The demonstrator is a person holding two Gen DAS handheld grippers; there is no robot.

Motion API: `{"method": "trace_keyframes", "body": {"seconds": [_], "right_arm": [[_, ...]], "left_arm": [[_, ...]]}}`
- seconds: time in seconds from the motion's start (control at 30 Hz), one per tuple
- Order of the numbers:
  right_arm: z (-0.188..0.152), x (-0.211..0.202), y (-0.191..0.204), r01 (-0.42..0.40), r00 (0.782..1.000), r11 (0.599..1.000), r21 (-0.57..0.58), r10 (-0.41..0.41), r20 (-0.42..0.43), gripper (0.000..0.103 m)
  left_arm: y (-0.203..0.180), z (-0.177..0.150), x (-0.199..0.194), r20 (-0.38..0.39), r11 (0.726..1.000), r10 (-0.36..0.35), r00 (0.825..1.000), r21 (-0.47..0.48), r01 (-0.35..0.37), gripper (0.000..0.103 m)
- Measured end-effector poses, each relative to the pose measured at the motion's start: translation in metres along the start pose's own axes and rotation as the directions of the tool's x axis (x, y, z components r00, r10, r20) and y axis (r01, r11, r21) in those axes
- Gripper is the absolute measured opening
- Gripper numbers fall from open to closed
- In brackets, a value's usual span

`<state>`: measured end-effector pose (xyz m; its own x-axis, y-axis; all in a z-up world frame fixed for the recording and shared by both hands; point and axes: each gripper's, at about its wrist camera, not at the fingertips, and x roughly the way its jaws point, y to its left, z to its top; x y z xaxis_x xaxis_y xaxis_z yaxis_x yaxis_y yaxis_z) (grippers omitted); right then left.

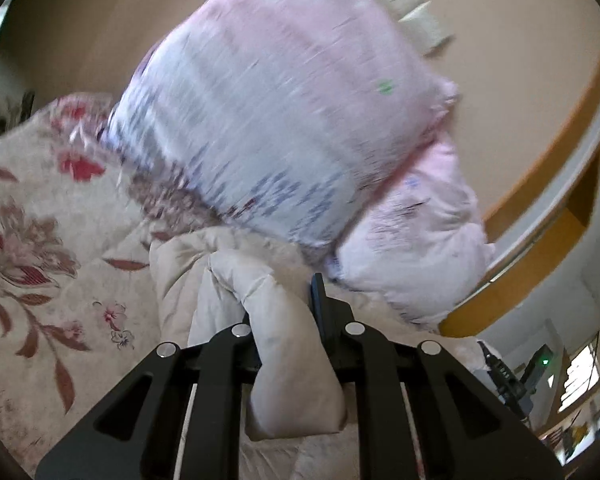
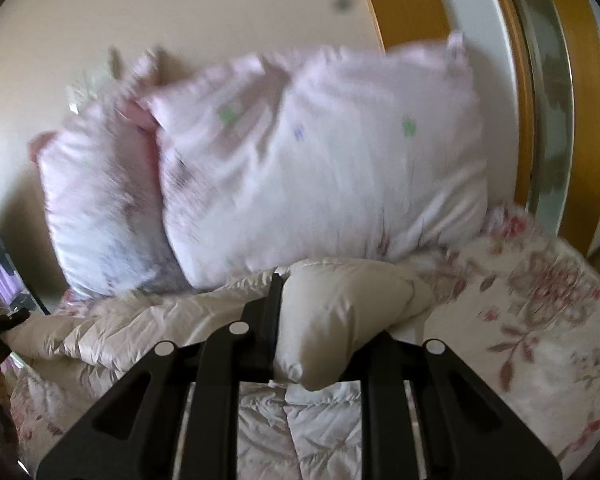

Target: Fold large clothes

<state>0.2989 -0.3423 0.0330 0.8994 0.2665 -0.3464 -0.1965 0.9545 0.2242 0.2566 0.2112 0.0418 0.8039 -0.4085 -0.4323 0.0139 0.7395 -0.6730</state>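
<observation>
While jaws pinch padded garment (image 1: 284, 344) edges – 2 pillows (image 2: 324, 168) crowd ahead.

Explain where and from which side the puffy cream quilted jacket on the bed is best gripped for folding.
Grip the puffy cream quilted jacket at a bunched padded edge fold, coming from the near side, level with the bed. The folds stand proud and compress between the fingers; both hand-held grippers already pinch such folds, ahead of the pink pillows.

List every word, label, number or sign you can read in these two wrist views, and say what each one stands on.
No text can be read for certain.
Small black device at the lower right of the left wrist view: a few white characters, too small and tilted to read.
Pink pillows, floral bedspread, cream padded garment: printed flowers or plain fabric only, no lettering.
</observation>
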Motion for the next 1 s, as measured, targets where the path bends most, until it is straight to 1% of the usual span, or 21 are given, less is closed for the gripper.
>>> {"method": "trace_keyframes", "body": {"seconds": [0.07, 0.1, 0.2, 0.23, 0.27, 0.3, 0.33, 0.37, 0.4, 0.43, 0.5, 0.53, 0.57, 0.63, 0.67, 0.7, 0.77, 0.8, 0.9, 0.97, 1.0], "right_arm": [[-0.003, 0.029, -0.004, 0.019, 0.997, 0.999, 0.038, -0.016, -0.071, 0.018], [-0.004, 0.042, -0.007, 0.025, 0.995, 0.998, 0.062, -0.019, -0.102, 0.021], [-0.005, 0.067, -0.016, 0.023, 0.989, 0.991, 0.135, -0.003, -0.148, 0.025], [-0.004, 0.073, -0.018, 0.013, 0.988, 0.987, 0.161, 0.012, -0.155, 0.031], [-0.002, 0.076, -0.019, 0.005, 0.987, 0.984, 0.18, 0.023, -0.157, 0.043], [0.001, 0.079, -0.021, -0.005, 0.987, 0.979, 0.204, 0.037, -0.156, 0.051], [0.004, 0.082, -0.022, -0.011, 0.987, 0.976, 0.219, 0.045, -0.152, 0.066], [0.008, 0.083, -0.023, -0.02, 0.989, 0.971, 0.237, 0.054, -0.138, 0.07], [0.012, 0.084, -0.023, -0.033, 0.991, 0.969, 0.246, 0.064, -0.121, 0.074], [0.016, 0.084, -0.022, -0.038, 0.991, 0.968, 0.25, 0.067, -0.112, 0.077], [0.025, 0.079, -0.024, -0.056, 0.995, 0.963, 0.262, 0.077, -0.07, 0.079], [0.028, 0.075, -0.025, -0.062, 0.996, 0.963, 0.263, 0.078, -0.053, 0.081], [0.031, 0.066, -0.028, -0.064, 0.997, 0.964, 0.259, 0.072, -0.022, 0.081], [0.034, 0.054, -0.032, -0.04, 0.999, 0.97, 0.242, 0.04, 0.004, 0.083], [0.034, 0.049, -0.037, -0.022, 1.0, 0.973, 0.231, 0.022, 0.001, 0.083], [0.032, 0.047, -0.041, 0.003, 1.0, 0.975, 0.22, 0.001, -0.017, 0.083], [0.027, 0.046, -0.05, 0.042, 0.998, 0.976, 0.212, -0.03, -0.059, 0.083], [0.024, 0.048, -0.055, 0.059, 0.996, 0.975, 0.213, -0.041, -0.085, 0.082], [0.012, 0.054, -0.067, 0.08, 0.987, 0.972, 0.221, -0.047, -0.152, 0.077], [0.004, 0.057, -0.072, 0.084, 0.982, 0.97, 0.228, -0.042, -0.184, 0.076], [0.0, 0.058, -0.073, 0.085, 0.979, 0.969, 0.231, -0.038, -0.2, 0.076]], "left_arm": [[0.012, -0.001, 0.016, -0.024, 0.999, 0.007, 1.0, -0.043, -0.008, 0.013], [0.017, -0.001, 0.021, -0.032, 0.998, 0.005, 0.999, -0.064, -0.007, 0.013], [0.032, -0.002, 0.037, -0.06, 0.99, -0.01, 0.998, -0.141, 0.002, 0.014], [0.034, -0.001, 0.04, -0.059, 0.988, -0.008, 0.998, -0.153, -0.002, 0.014], [0.033, 0.0, 0.042, -0.058, 0.989, -0.006, 0.998, -0.15, -0.003, 0.016], [0.031, 0.001, 0.043, -0.056, 0.99, -0.006, 0.998, -0.142, -0.002, 0.02], [0.028, 0.003, 0.045, -0.048, 0.991, -0.019, 0.999, -0.135, 0.012, 0.023], [0.027, 0.006, 0.047, -0.044, 0.991, -0.029, 0.999, -0.135, 0.023, 0.033], [0.025, 0.008, 0.048, -0.036, 0.989, -0.052, 0.998, -0.141, 0.046, 0.046], [0.023, 0.011, 0.048, -0.027, 0.987, -0.068, 0.997, -0.149, 0.063, 0.052], [0.022, 0.017, 0.043, 0.012, 0.98, -0.104, 0.995, -0.169, 0.105, 0.065], [0.021, 0.02, 0.039, 0.032, 0.977, -0.117, 0.993, -0.173, 0.121, 0.067], [0.021, 0.022, 0.032, 0.061, 0.975, -0.13, 0.99, -0.171, 0.139, 0.072], [0.021, 0.024, 0.017, 0.111, 0.979, -0.125, 0.986, -0.148, 0.141, 0.074], [0.022, 0.024, 0.012, 0.114, 0.982, -0.11, 0.987, -0.139, 0.126, 0.074], [0.023, 0.024, 0.009, 0.108, 0.986, -0.088, 0.99, -0.132, 0.102, 0.074], [0.028, 0.02, 0.008, 0.067, 0.991, -0.031, 0.997, -0.125, 0.039, 0.073], [0.03, 0.016, 0.01, 0.039, 0.993, -0.004, 0.999, -0.12, 0.008, 0.071], [0.035, 0.007, 0.016, -0.01, 0.993, 0.053, 0.999, -0.103, -0.054, 0.065], [0.036, -0.001, 0.021, -0.041, 0.992, 0.094, 0.995, -0.084, -0.097, 0.064], [0.038, -0.003, 0.021, -0.048, 0.991, 0.101, 0.994, -0.08, -0.105, 0.064]]}}
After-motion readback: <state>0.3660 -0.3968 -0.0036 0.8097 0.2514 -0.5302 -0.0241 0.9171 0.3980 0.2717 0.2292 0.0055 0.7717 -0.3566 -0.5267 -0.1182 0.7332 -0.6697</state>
